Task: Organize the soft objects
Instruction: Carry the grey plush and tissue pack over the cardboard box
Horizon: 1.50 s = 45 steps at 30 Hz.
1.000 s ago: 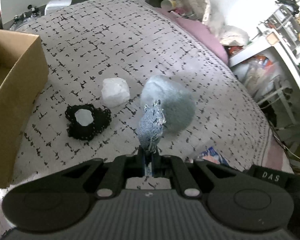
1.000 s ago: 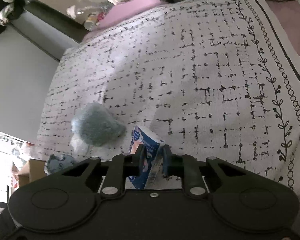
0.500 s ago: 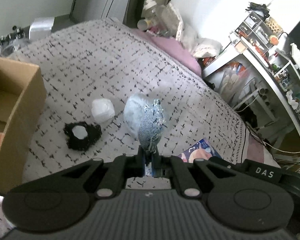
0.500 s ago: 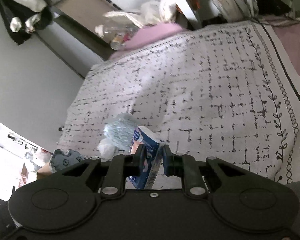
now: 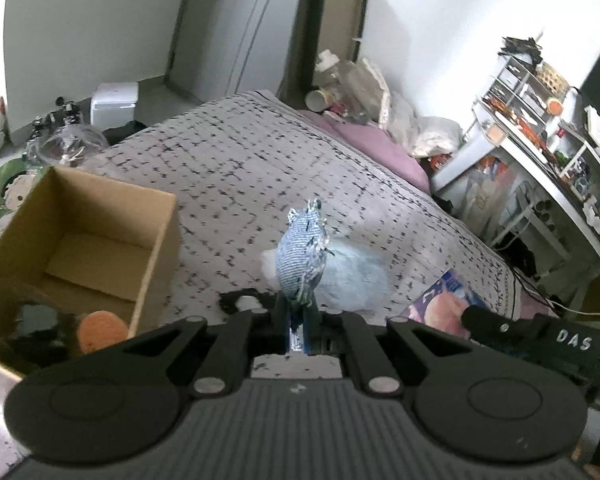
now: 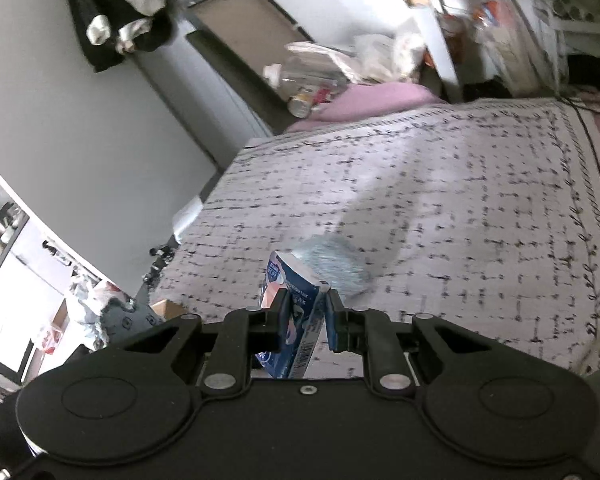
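Denim toy: we see a small blue-and-white striped stuffed mouse [image 5: 302, 258], upright, ears at the top, frayed threads at its side.
Left gripper [image 5: 298, 320]: we have it pinching the mouse's lower end, lifted clear of the bed.
Right gripper [image 6: 306, 314]: ours is clamped on a blue tissue packet [image 6: 290, 312].
Bed: grey bedspread [image 5: 236, 168] with black dashes; a fluffy pale-blue ball [image 5: 352, 280] lies just beyond the mouse.
Left: open cardboard box [image 5: 80, 248], an orange round thing [image 5: 102, 330] in its near corner.
Room: cluttered white shelves [image 5: 540, 128] far right.

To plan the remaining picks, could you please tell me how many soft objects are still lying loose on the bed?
3: a fluffy ball behind the left gripper's denim toy, a white lump peeking out beside it, and a black lace piece nearer the box. The gripper may hide more.
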Tool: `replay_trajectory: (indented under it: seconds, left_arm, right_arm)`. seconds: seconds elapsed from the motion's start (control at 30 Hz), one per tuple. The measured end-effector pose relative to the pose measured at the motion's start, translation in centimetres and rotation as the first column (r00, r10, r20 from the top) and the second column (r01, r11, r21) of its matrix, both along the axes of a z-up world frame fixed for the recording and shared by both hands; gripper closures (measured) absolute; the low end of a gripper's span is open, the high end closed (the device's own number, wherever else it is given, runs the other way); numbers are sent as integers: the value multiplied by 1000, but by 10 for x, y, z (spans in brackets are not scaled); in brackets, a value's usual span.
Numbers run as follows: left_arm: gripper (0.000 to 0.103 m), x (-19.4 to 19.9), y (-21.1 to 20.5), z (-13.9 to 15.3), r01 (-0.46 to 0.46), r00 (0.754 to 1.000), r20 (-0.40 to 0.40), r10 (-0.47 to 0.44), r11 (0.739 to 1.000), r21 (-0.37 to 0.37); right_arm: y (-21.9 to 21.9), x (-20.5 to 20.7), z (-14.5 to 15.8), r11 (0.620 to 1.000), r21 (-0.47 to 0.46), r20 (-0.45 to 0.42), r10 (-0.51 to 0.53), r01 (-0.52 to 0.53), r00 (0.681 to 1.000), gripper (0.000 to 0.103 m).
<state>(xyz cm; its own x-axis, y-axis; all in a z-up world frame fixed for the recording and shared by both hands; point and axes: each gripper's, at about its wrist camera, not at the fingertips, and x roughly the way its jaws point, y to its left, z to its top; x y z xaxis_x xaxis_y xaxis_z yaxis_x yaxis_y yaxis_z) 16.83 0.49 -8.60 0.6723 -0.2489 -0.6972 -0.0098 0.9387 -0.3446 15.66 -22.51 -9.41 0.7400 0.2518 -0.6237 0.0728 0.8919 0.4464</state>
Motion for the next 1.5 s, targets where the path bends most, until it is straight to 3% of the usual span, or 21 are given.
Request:
replay_trajectory:
  seconds: [0.43, 0.73, 0.97, 1.3, 1.5]
  left_arm:
    - [98, -2, 43, 9, -72, 996, 59, 71, 997, 14]
    - [98, 0, 78, 2, -139, 989, 43, 139, 990, -2]
    - [98, 7, 120, -14, -227, 974, -16, 227, 973, -42]
    - [98, 23, 152, -38, -288, 954, -109, 279, 955, -68]
    - [98, 30, 157, -53, -323, 935, -170, 313, 946, -37]
  right_arm:
    - [48, -1, 29, 998, -18, 79, 56, -55, 995, 85]
    - [93, 12, 35, 993, -6, 94, 121, -121, 988, 85]
    - [133, 26, 24, 984, 7, 70, 180, -181, 981, 85]
    - [180, 41, 1, 972, -5, 9, 236, -236, 972, 85]
    - [189, 50, -7, 970, -18, -18, 242, -243, 970, 85]
